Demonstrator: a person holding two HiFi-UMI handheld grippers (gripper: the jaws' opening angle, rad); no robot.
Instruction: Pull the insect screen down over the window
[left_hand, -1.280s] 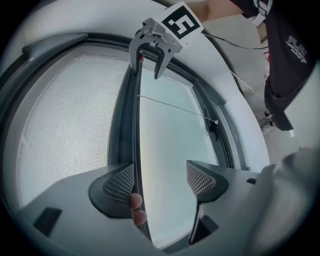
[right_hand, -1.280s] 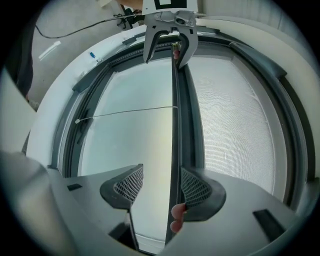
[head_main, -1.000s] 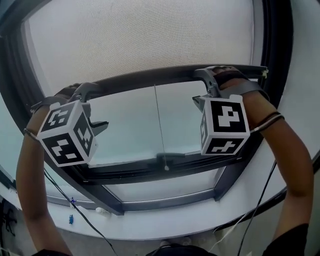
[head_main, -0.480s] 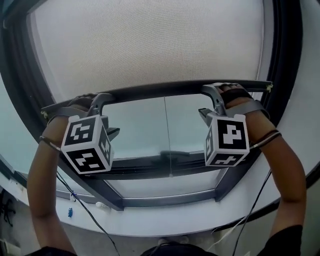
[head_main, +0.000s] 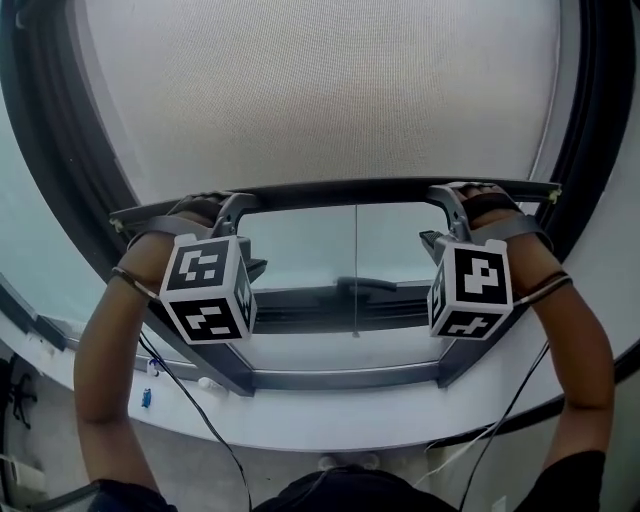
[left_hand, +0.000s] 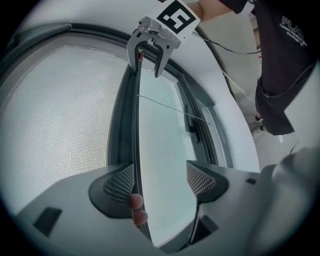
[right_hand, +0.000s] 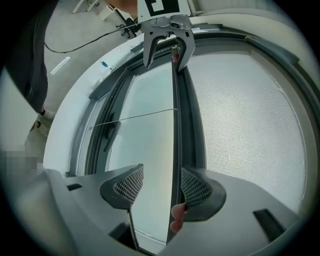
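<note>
Fine grey mesh insect screen (head_main: 320, 90) fills the upper frame; its slim dark bottom bar (head_main: 340, 192) runs between the parted, grid-textured jaws of left gripper (left_hand: 160, 182) and right gripper (right_hand: 160, 187).

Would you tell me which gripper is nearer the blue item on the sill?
Left. The left gripper sits above the blue item; the right gripper is far rightward.

On the screen bar (head_main: 340, 192), left claw (left_hand: 160, 182) and right claw (right_hand: 157, 187) at opposite ends.
</note>
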